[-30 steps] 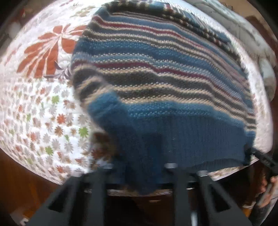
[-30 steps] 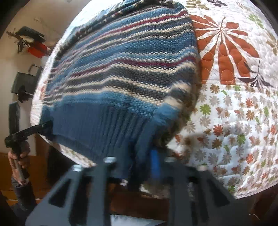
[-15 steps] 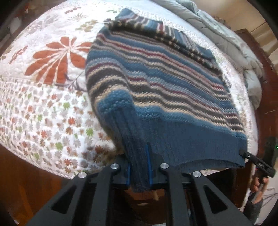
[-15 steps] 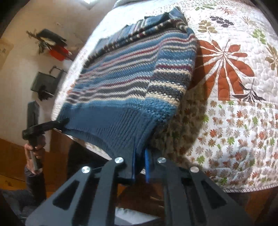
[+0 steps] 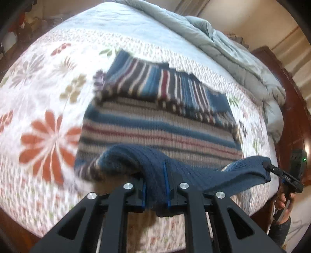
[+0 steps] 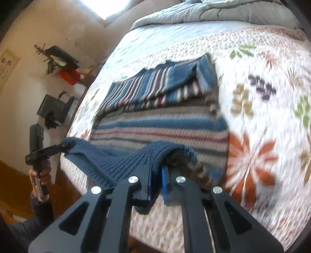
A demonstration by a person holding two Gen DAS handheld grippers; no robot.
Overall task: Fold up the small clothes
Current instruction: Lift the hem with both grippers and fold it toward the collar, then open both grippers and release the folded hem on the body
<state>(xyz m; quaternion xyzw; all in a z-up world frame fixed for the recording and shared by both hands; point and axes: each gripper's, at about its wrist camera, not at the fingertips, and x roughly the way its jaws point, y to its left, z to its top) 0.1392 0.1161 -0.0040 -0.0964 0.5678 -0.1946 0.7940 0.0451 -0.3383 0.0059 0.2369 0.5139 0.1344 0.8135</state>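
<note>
left wrist view, sweater [image 5: 155, 124] spread on quilt [image 5: 38, 97] near bed edge, ribbed hem clamped in left gripper [image 5: 156, 191], open quilt to left, right wrist view, hem corner clamped in right gripper [image 6: 156, 184], open quilt to right

Floral quilted bedspread [image 5: 48, 136] over a bed, rumpled grey comforter [image 5: 233, 50] at its far end. Dark wooden bed frame [image 5: 291, 124] alongside. Cream wall [image 6: 25, 91], bright window [image 6: 114, 5], orange-brown wooden floor [image 6: 11, 181].

A bed [image 5: 58, 204] is covered by a floral quilt [image 5: 46, 109]; a striped sweater [image 5: 155, 128] and grey duvet [image 5: 233, 50] are laid on it.
</note>
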